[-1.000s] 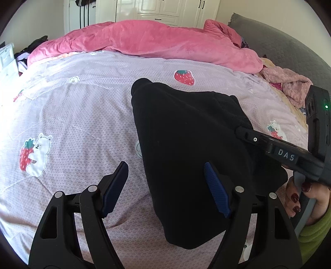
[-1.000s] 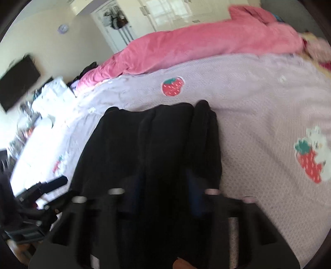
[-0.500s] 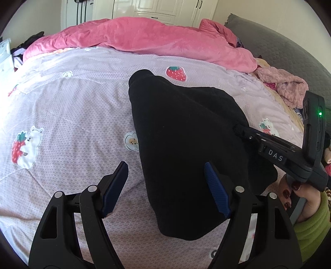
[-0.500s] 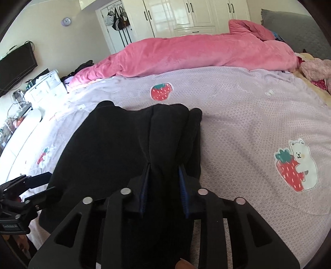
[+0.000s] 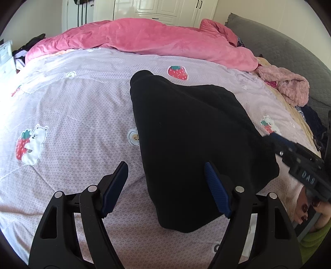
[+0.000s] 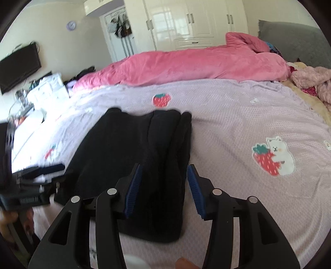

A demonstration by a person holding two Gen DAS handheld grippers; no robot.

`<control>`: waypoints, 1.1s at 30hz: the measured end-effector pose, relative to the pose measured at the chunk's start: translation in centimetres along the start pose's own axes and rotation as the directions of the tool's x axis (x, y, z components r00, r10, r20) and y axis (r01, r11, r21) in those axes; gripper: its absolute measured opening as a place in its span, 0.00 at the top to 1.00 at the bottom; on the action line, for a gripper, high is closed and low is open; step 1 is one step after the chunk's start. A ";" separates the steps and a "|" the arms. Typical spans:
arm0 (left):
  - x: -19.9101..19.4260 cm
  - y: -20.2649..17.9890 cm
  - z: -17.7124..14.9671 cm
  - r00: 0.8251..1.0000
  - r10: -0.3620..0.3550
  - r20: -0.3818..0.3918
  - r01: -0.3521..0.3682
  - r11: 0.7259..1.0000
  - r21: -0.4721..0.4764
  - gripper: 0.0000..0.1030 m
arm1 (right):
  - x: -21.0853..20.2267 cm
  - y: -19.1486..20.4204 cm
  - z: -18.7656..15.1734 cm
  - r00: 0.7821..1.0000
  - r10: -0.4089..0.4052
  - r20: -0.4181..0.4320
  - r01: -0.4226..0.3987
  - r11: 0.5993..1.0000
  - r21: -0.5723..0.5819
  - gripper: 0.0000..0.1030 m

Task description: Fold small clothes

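Fingers of my right gripper point(image 6: 164, 186) stand parted with a clear gap on each side of the black garment's point(image 6: 132, 161) folded ridge; the jaws have just been opening, and the cloth lies between the blue pads without being pressed, so the grip is released. That gripper tips down toward the bed, low over the near end of the fold. In the left wrist view it point(image 5: 275, 138) comes in from the right edge as a dark bar lettered DAS, with my right hand point(image 5: 308, 209) wrapped round its handle below, dark red nails showing and a green sleeve point(image 5: 316, 244) at the wrist. My left gripper point(image 5: 165, 186) tilts steeply down as well, its jaws spread wide and gripping nothing; the left pad hangs over bare sheet and the right pad over the garment's near left part. The black garment point(image 5: 192, 140) lies flat in the middle of the bed, folded into a long shape, narrow at the far end and broader toward me. Under it spreads the lilac bedsheet point(image 5: 78, 115) printed with strawberries and small white bears. Beyond, a pink duvet point(image 5: 149, 39) is heaped across the far side of the bed, and a fuzzy pink garment point(image 5: 289, 84) sits at the right edge near the grey headboard point(image 5: 289, 49). White wardrobe doors point(image 6: 196, 18) stand behind.
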State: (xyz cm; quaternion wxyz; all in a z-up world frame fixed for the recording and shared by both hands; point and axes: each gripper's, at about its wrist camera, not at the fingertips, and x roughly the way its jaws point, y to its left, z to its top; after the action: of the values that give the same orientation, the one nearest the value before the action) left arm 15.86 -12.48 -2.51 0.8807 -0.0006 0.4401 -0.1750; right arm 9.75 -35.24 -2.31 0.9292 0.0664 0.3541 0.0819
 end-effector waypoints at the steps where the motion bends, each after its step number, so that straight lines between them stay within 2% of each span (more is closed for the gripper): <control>1: -0.1 -0.1 -0.1 1.000 0.001 0.000 -0.001 1.000 0.002 0.34 | 0.0 0.2 -0.3 1.000 0.004 -0.008 -0.004 1.000 -0.011 0.56; 3: -0.2 -0.1 -0.3 1.000 0.003 -0.001 -0.003 1.000 0.004 0.34 | 0.1 0.7 -1.0 1.000 -0.006 -0.027 0.005 0.999 -0.044 0.57; 5: -0.3 -0.1 -0.5 1.000 0.002 -0.003 -0.002 1.000 0.008 0.34 | 0.3 0.8 -1.6 0.999 -0.025 -0.044 0.023 0.998 -0.053 0.62; 16: -0.3 -0.1 -1.5 1.000 0.006 -0.013 -0.006 1.000 0.013 0.31 | 1.5 0.1 -2.8 0.997 -0.025 -0.074 0.025 1.000 0.006 0.61; 24: -0.8 0.1 -1.5 1.000 0.002 -0.007 -0.002 1.000 0.003 0.31 | -0.3 0.4 -2.1 0.998 -0.048 -0.041 0.048 0.999 -0.002 0.46; 26: -0.9 0.0 -1.6 1.000 0.002 -0.006 -0.002 1.000 0.003 0.31 | -0.6 0.5 -2.1 0.998 -0.058 -0.035 0.058 0.998 -0.006 0.35; 28: -1.1 0.1 -1.6 1.000 0.001 -0.002 -0.001 1.000 0.002 0.29 | -1.0 0.5 -2.0 0.998 -0.065 -0.027 0.065 0.998 -0.008 0.32; 29: -1.3 0.1 -1.6 1.000 0.003 0.000 -0.003 1.000 0.002 0.27 | -1.2 0.5 -2.0 0.997 -0.069 -0.023 0.068 0.998 -0.008 0.25; 30: -1.4 0.2 -1.7 1.000 0.005 0.002 -0.005 1.000 0.002 0.26 | -1.4 0.5 -1.9 0.997 -0.075 -0.019 0.075 0.997 -0.006 0.22; 33: -1.8 0.2 -1.7 1.000 0.007 0.007 -0.007 1.000 0.001 0.26 | -2.0 0.4 -1.7 0.997 -0.083 0.000 0.083 0.997 0.007 0.19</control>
State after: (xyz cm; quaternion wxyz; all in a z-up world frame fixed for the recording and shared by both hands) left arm 13.64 -11.48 -2.14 0.8829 0.0009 0.4368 -0.1724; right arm 7.06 -35.15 -2.21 0.9317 0.0547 0.3566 0.0421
